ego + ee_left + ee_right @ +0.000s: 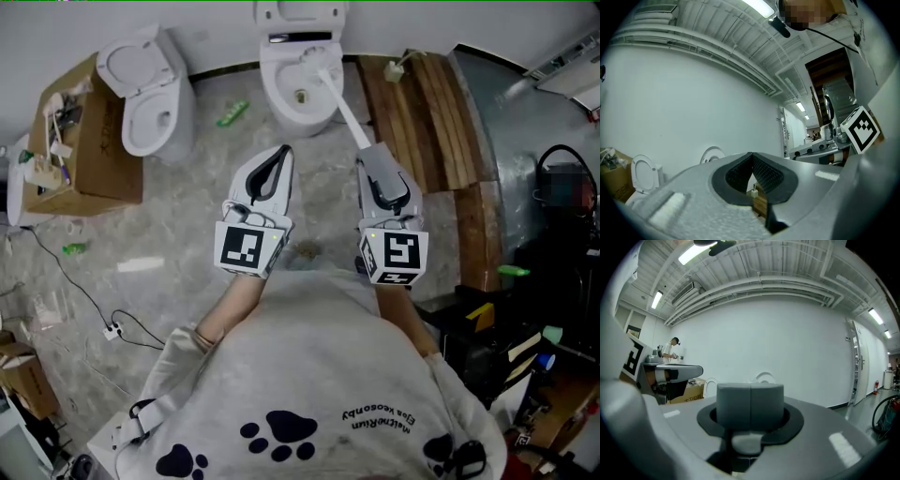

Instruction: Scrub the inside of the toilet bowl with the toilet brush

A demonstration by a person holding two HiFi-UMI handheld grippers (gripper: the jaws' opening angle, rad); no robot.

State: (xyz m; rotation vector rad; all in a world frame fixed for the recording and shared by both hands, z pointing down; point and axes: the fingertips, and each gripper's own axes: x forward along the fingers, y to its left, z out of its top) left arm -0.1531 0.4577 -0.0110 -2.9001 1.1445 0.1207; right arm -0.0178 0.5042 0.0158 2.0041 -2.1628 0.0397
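The toilet brush, clenched in the right hand-held gripper with its head inside the toilet bowl, should be pressed firmly round the wall, the closed, empty left hand-held gripper held clear.

— What's ahead of you?
— The toilet bowl sits straight ahead, the toilet brush running from my right tool into it.
— And beside it?
— A second toilet left, planks right.
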